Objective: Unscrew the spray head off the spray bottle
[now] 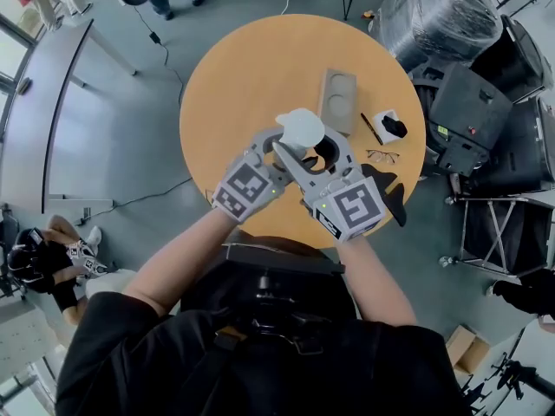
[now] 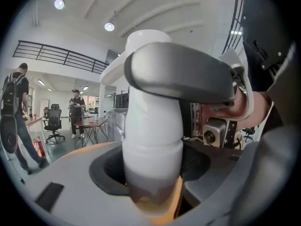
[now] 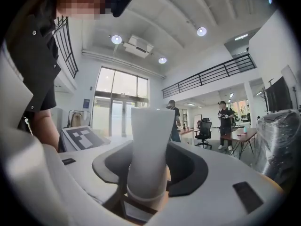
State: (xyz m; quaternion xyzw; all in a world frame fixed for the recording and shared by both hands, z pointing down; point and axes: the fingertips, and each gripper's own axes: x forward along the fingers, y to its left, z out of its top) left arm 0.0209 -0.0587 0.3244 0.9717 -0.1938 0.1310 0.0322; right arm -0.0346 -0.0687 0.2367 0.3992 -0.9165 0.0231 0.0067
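Bottle (image 2: pixel 153 140) sits at the table's (image 1: pixel 243 68) near edge. The left gripper (image 1: pixel 277 150) clamps its body and the right gripper (image 1: pixel 314 154) is closed on the head (image 3: pixel 149 145). Only the left gripper view shows a right jaw crossing the bottle's top. Farther across the table lie a tan block (image 1: pixel 338 100), a pen (image 1: pixel 371 128) and glasses (image 1: pixel 383 155). Beyond, the gripper views show desks, chairs, people and a railed balcony.

White spray bottle (image 2: pixel 153 140) and spray head (image 1: pixel 301 128); orange table (image 1: pixel 234 76); grey left claw (image 1: pixel 276 150), right claw (image 1: pixel 314 152); black-and-white marker cubes (image 1: pixel 250 187).
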